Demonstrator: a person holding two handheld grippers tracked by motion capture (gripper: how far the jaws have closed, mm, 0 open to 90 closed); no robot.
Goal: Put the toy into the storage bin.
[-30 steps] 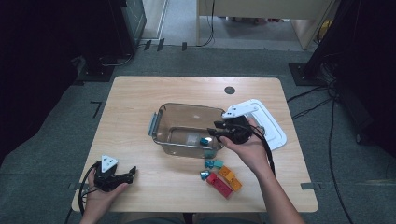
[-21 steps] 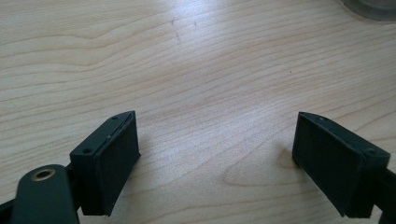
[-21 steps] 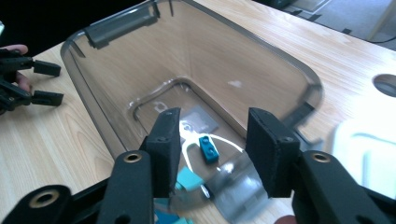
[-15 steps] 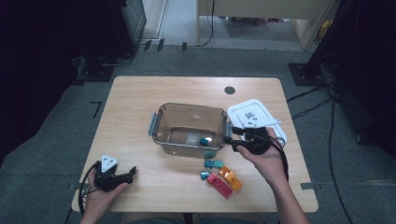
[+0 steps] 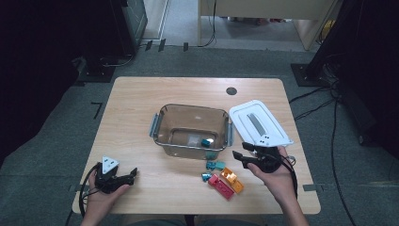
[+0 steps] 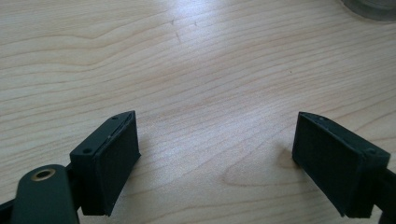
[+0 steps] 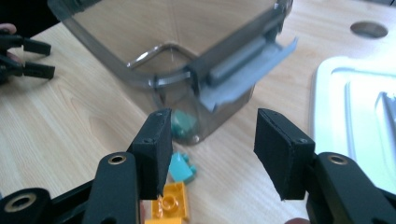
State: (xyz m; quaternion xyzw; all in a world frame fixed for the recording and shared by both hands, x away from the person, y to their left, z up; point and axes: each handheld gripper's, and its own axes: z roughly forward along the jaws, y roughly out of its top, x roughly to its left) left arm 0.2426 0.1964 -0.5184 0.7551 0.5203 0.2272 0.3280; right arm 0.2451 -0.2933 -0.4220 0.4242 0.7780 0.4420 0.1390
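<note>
A clear brown-tinted container (image 5: 193,129) stands mid-table with a teal brick (image 5: 205,141) inside, by its near right corner. Just in front of it lie loose bricks: teal (image 5: 215,165), orange (image 5: 231,179) and red (image 5: 221,186). My right gripper (image 5: 240,158) hovers low to the right of those bricks, pointing left. Its jaws have just been opening and hold nothing. In the right gripper view the gripper (image 7: 210,149) faces the container's corner (image 7: 187,70), with a teal brick (image 7: 181,167) and the orange brick (image 7: 170,200) below its left jaw. My left gripper (image 5: 131,173) rests open at the near left, over bare wood (image 6: 215,158).
A white lid (image 5: 259,122) lies flat to the right of the container, just beyond my right hand. The container's grey latch flap (image 7: 243,79) sticks out toward my right gripper. A round cable hole (image 5: 231,91) sits at the table's far side.
My right gripper has drawn back from over the container's right corner toward the near right and sunk lower, its jaws wider apart. The left gripper has stayed put.
</note>
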